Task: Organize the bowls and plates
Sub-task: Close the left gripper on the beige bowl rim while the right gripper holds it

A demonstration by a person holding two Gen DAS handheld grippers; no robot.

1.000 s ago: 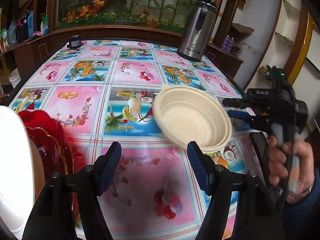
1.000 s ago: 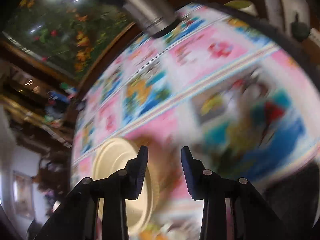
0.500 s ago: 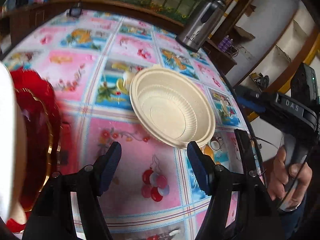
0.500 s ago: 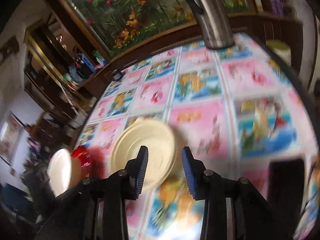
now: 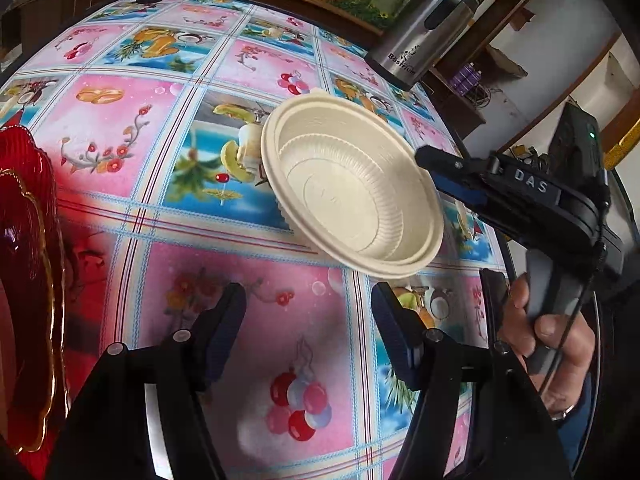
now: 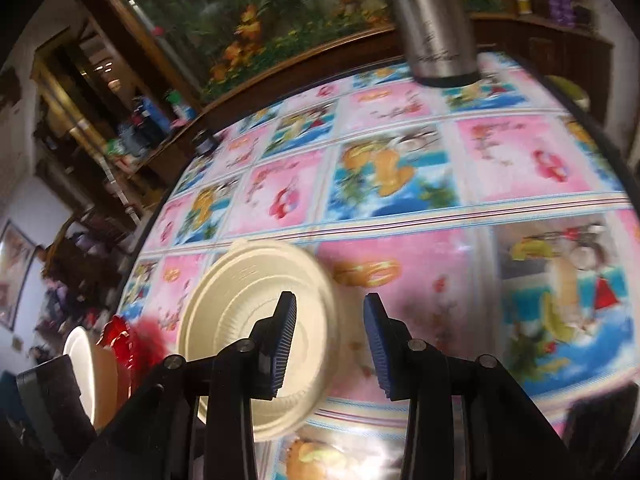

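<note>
Holding Both Grippers Open Around a Cream Bowl

The left gripper is wide open and carries nothing; between its two fingers only the flowered cloth of the worktop shows. It hangs above the near part of the worktop and points toward the middle.

The right gripper is also open, with a narrower gap than the left one. In its own view, which is a little blurred, the right edge of the cream bowl appears in this gap, and the left finger covers part of the bowl. The jaws are not pressed on the rim. I cannot tell if any finger touches the bowl.

In the left wrist view the right gripper comes in from the right side, and its tips are just beside the far right rim of the bowl. The right hand holds the handle below.

The bowl is near the middle of the worktop, with the open side up and its ribbed inner wall visible. It looks tilted, but I cannot tell if it lies flat or not.

A red plate stands at the left edge, and just beside it, in the right wrist view, a white plate. A steel thermos stands at the far right corner, well apart from the bowl.
</note>
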